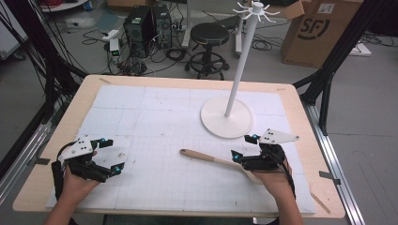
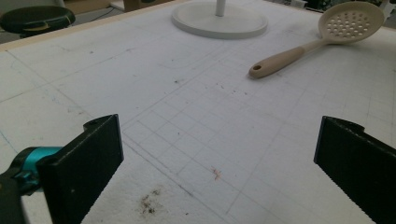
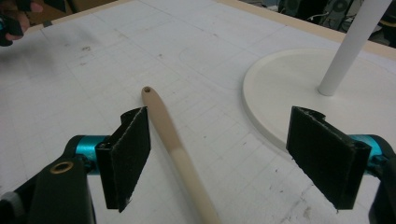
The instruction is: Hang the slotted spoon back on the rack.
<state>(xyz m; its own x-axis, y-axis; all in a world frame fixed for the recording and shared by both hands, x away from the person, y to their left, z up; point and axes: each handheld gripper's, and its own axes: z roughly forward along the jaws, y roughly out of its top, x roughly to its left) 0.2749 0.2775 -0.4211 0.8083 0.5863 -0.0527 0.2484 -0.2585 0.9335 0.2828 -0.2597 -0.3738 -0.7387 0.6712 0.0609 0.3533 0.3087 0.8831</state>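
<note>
A slotted spoon [image 1: 206, 158] with a pale wooden handle lies flat on the white mat. Its handle end points left and its head lies under my right hand. In the left gripper view the spoon [image 2: 303, 49] shows whole, with its perforated head at the far right. My right gripper [image 1: 243, 147] hovers over the handle with its jaws wide. In the right gripper view the handle [image 3: 173, 140] runs between the jaws of the right gripper [image 3: 224, 144], nearer the left pad and untouched. My left gripper [image 1: 112, 154] is open at the mat's near left, and nothing is between the jaws of the left gripper [image 2: 219, 140].
A white hook stand [image 1: 239, 65] rises from a round base [image 1: 211, 119] on the mat's far right, just beyond my right gripper. The same base [image 3: 289, 88] lies close to the right jaw. The wooden table edge [image 1: 51, 140] frames the mat.
</note>
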